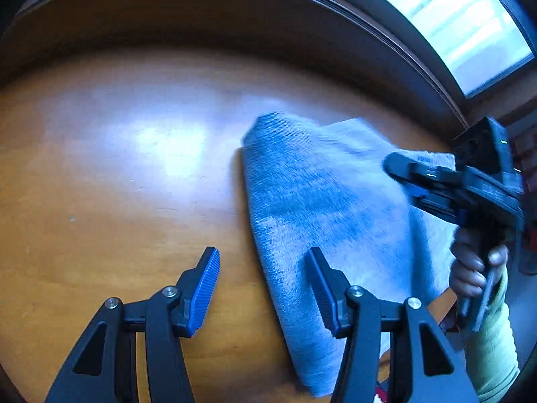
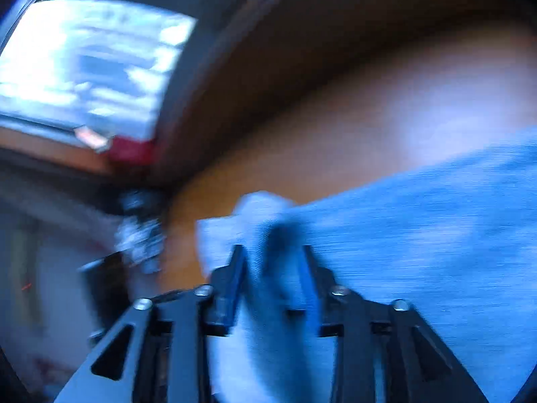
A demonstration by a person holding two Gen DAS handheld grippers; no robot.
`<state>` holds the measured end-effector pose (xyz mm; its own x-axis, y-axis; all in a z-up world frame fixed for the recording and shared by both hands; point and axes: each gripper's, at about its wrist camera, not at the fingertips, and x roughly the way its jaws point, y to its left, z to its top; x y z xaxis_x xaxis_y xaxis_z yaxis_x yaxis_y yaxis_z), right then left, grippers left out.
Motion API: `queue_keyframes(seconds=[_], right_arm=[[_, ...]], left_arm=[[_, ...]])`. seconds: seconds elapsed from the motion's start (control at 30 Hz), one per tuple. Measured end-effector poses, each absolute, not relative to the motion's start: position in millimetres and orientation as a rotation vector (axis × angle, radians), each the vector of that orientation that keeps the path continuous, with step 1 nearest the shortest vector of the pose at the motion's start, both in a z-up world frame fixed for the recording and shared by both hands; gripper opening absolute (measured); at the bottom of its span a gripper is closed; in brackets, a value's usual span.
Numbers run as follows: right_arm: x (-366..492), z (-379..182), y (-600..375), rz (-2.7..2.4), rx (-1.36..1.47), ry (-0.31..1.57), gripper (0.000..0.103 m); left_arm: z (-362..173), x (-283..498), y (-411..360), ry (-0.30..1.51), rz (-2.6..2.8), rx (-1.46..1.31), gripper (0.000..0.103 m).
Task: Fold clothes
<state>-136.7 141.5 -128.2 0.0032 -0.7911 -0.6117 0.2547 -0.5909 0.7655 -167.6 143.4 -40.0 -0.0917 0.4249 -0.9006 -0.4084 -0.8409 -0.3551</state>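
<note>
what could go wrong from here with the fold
The right gripper pinches only a small corner of the light blue knit garment, so the cloth may slip out. The left gripper is open and holds nothing, so the garment could drag across the glossy wooden table. The right wrist view is blurred, suggesting fast motion and a crooked fold.

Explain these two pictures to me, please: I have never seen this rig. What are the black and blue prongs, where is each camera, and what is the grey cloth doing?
A person holds a hand-held two-finger gripper in each hand; each carries a forward-looking camera. The left camera shows the left gripper open, empty, over the wooden table, beside a grey folded garment. It also shows the right gripper and the hand gripping its handle. The right camera, blurred, shows that gripper's fingers either side of a bunch of the cloth; whether they pinch it is unclear.
</note>
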Motion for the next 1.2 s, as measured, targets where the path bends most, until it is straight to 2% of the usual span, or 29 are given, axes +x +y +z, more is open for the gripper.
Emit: queue_keyframes(seconds=[0.13,0.33,0.47,0.5,0.63,0.7,0.77,0.87,0.97,1.2], right_arm=[[-130,-96,162,-1.864,1.392,-0.568,0.043],[-85,-68,120,-1.841,1.203,-0.431,0.043],[-60,-88,92,-1.976,1.269,-0.243,0.042],[-57,-92,93,-2.021,1.279,-0.238,0.039],[-34,-89,103,-2.222,1.292,-0.265,0.039],[-10,-72,103,-2.286,1.255,-0.279,0.044],[22,-58,89,-2.312,1.241,-0.211,0.049],[67,-52,51,-2.386,1.234,0.018,0.056],[99,-49,33,-2.500,1.202,0.212,0.056],[114,-80,22,-2.606,1.358,0.215,0.056]], left_arm=[[-37,-163,154,0.057,1.978,-1.605,0.051],[-35,-165,163,0.124,1.968,-1.578,0.051],[-25,-176,160,0.187,1.987,-1.541,0.051],[-22,-180,158,0.212,1.994,-1.526,0.051],[-13,-207,156,0.326,1.972,-1.431,0.051],[-12,-220,156,0.411,1.920,-1.364,0.051],[-13,-230,157,0.536,1.845,-1.283,0.051],[-19,-239,157,0.728,1.734,-1.177,0.051],[-27,-246,157,0.893,1.607,-1.080,0.051],[-42,-246,164,0.956,1.388,-0.916,0.051]])
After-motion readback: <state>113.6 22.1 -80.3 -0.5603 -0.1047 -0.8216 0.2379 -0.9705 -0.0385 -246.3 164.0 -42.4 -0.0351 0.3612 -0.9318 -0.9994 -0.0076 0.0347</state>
